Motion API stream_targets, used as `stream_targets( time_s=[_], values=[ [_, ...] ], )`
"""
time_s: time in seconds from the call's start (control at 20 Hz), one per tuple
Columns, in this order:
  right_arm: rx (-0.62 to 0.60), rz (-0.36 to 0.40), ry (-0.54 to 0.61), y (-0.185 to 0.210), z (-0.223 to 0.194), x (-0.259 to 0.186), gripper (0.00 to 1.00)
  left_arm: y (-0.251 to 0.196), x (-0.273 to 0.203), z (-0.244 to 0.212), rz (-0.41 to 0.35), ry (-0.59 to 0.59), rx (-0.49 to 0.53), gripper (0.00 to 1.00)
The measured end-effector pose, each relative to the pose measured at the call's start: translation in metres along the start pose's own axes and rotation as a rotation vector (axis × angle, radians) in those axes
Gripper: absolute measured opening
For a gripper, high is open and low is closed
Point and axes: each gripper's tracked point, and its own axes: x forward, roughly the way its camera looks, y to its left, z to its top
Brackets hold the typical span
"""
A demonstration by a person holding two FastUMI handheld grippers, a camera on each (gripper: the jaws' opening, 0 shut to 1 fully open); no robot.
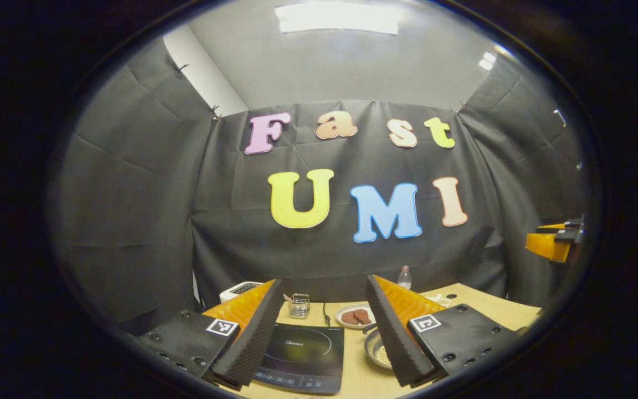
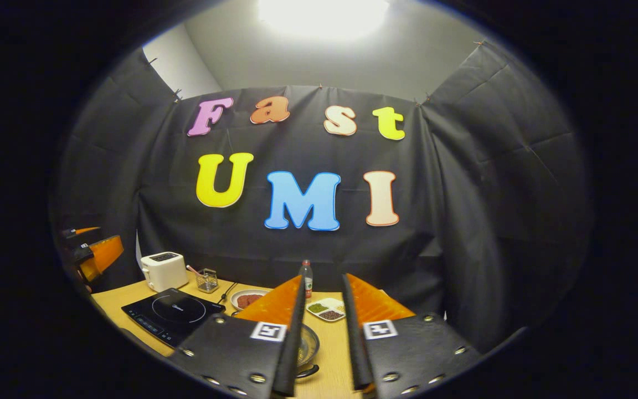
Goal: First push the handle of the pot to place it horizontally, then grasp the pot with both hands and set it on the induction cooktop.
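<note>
In the left gripper view the metal pot (image 1: 377, 349) sits on the wooden table (image 1: 479, 305), partly hidden behind my left gripper's right-hand finger. The black induction cooktop (image 1: 302, 354) lies just left of the pot, below the gap of my left gripper (image 1: 324, 281), which is wide open and holds nothing. My right gripper (image 2: 322, 276) is held above the pot (image 2: 309, 343) with a narrow gap between its fingers and nothing in it. A dark handle (image 2: 308, 371) shows at the pot's near side. The cooktop (image 2: 172, 316) lies to the left.
A white toaster (image 2: 164, 270), a small glass holder (image 2: 206, 280), a plate of brown patties (image 2: 248, 299), a divided dish (image 2: 327, 309) and a bottle (image 2: 307, 277) line the table's back. The other gripper (image 1: 554, 238) hangs at the far right, raised above the table.
</note>
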Motion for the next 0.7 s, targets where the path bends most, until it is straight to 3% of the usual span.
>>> stream_targets(
  time_s=[0.05, 0.15, 0.2, 0.5, 0.6, 0.7],
  values=[
    [0.007, 0.019, 0.006, 0.006, -0.009, 0.003, 0.14, 0.006, 0.001, 0.0, 0.001, -0.002, 0.003, 1.0],
    [0.005, -0.011, 0.002, 0.006, -0.007, 0.004, 0.1, 0.014, 0.003, -0.001, -0.004, -0.005, 0.005, 0.96],
    [0.013, 0.02, 0.019, 0.018, -0.01, 0.001, 0.04, 0.018, 0.004, 0.0, -0.006, -0.008, 0.01, 1.0],
    [-0.011, 0.128, 0.099, 0.055, -0.036, 0.004, 0.03, 0.045, 0.006, -0.008, -0.011, -0.007, 0.015, 1.0],
    [-0.021, 0.173, 0.146, 0.066, -0.051, 0.008, 0.02, 0.05, 0.006, -0.005, -0.001, -0.014, 0.005, 0.92],
    [-0.04, 0.213, 0.195, 0.071, -0.068, 0.007, 0.02, 0.05, 0.009, -0.007, 0.005, -0.013, 0.005, 1.0]
  ],
)
